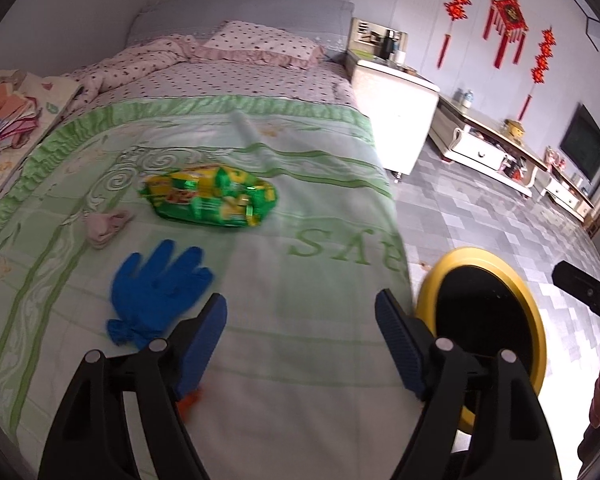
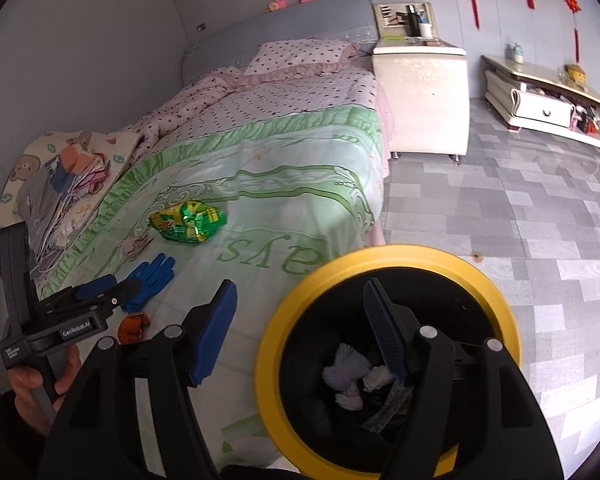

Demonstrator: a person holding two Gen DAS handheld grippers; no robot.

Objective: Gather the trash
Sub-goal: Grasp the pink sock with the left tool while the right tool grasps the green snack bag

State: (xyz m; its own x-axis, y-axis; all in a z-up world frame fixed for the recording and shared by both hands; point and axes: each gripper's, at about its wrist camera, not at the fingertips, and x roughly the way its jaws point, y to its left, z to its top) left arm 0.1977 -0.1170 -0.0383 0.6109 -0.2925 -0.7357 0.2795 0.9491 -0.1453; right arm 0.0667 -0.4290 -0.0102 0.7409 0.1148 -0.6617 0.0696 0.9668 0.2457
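**Blue Glove Lies Ahead-Left of the Left Gripper**

Blue nitrile-type material identifies the nearest piece of trash: a glove (image 1: 160, 292) flat on the green bedspread (image 1: 292, 208). Its long axis runs away from the tool, cuff toward the operator, fingers toward the headboard. The cuff sits just beside the left finger (image 1: 208, 340) of the left gripper (image 1: 300, 340), which is spread wide and holds nothing.

An orange scrap (image 2: 133, 328) lies close under the same gripper. Farther up the bed are a small pink wad (image 1: 106, 226) and a green-yellow snack bag (image 1: 212, 196).

The right gripper (image 2: 300, 340) is also spread wide and empty. It hangs at the bed edge, its right finger over the yellow-rimmed bin (image 2: 388, 256), which stands on the floor against the bed and already contains white crumpled paper.

Assessment: the left gripper is the nearer tool to the glove. A short shift leftward should bring the cuff between its fingers. The bin lies to its right.
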